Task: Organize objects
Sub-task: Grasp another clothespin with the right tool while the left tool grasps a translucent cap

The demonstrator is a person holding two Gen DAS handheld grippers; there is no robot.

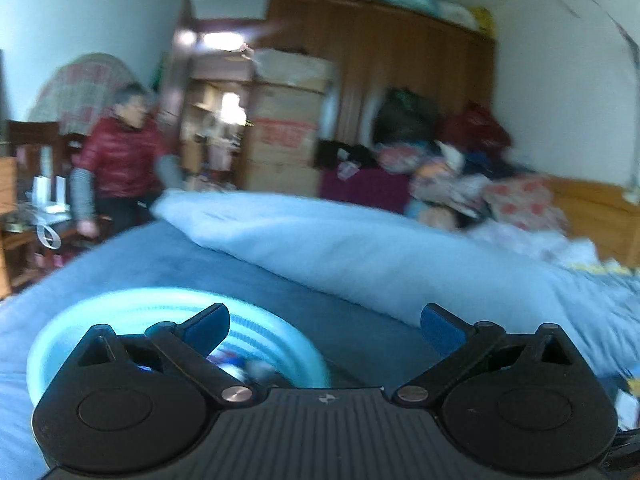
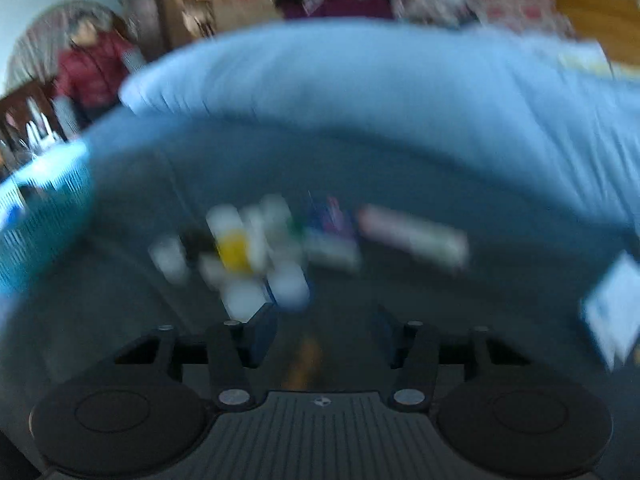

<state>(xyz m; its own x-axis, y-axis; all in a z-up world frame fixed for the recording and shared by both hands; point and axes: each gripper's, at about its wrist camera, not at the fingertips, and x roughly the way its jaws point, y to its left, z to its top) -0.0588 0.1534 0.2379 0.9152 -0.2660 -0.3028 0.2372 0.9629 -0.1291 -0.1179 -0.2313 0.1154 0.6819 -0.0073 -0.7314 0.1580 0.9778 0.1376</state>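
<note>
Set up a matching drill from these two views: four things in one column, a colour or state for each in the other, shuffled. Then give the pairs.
1. basket
2. left tongs
3. folded quilt
4. person's jacket

A. dark red
B. wide open, nothing between the jaws
C. turquoise, ribbed, small items inside
D. pale blue, lying across the bed

Pairs: 1-C, 2-B, 3-D, 4-A

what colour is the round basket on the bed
Light turquoise blue basket, clearest in the left wrist view.

I see a bedroom: pale walls [image 1: 560,100], a brown wardrobe [image 1: 400,80], stacked boxes [image 1: 288,120], a blue bed [image 1: 280,280], and a person [image 1: 120,152] standing at left.
</note>
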